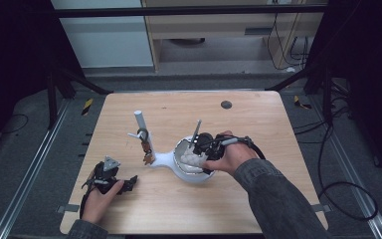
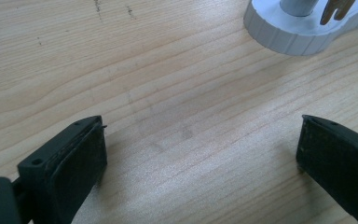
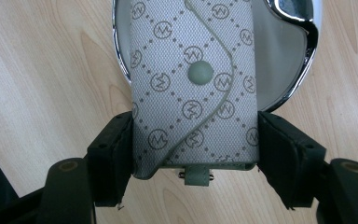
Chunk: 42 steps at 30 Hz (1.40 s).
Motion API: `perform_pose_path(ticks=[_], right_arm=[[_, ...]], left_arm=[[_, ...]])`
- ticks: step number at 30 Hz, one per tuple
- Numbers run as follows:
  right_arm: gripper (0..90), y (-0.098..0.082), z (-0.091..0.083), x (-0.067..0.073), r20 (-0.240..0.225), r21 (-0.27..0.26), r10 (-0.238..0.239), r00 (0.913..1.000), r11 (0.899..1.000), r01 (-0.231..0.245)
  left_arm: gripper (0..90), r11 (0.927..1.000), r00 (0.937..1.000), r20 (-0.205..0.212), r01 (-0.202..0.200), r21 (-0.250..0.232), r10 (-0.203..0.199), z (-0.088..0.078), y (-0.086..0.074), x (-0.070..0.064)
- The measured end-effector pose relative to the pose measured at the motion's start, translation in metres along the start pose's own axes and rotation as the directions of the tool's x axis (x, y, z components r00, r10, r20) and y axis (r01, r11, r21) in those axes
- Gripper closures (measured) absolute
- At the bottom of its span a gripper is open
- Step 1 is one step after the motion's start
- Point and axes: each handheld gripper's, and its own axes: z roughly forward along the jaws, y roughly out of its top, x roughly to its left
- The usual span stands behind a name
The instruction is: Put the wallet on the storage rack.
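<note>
We've got the patterned key pouch [image 3: 193,88] clamped tight in the right gripper [image 3: 193,154], poised over the chrome-rimmed dish [image 3: 284,70]. Left gripper [image 2: 200,149] rests wide open, holding nothing. Next, probably: lower, then release.

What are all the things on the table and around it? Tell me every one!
pouch: 1, grey with a printed pattern and a snap button, held over the dish
dish: 1, white with a shiny rim, middle of the table, joined to the stand
stand: 1, white post on a white base, left of the dish
keys: a small brown bunch hanging on the stand; count unclear
table: 1, light wood
black dot: 1, far side of the table
cables: black, on the floor at the right
left gripper: black, jaws open over bare wood
right gripper: black, jaws shut on the pouch
</note>
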Motion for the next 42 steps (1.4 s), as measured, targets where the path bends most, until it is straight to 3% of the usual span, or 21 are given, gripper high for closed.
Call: perform_pose_path(ticks=[42], right_arm=[[31.6,0.014,0.017,-0.003,0.01,-0.002,0.026,0.9996,1.0,-0.026]], left_arm=[[0.8,1.0,1.0,0.005,-0.005,-0.001,0.005,0.0,0.0,0.0]])
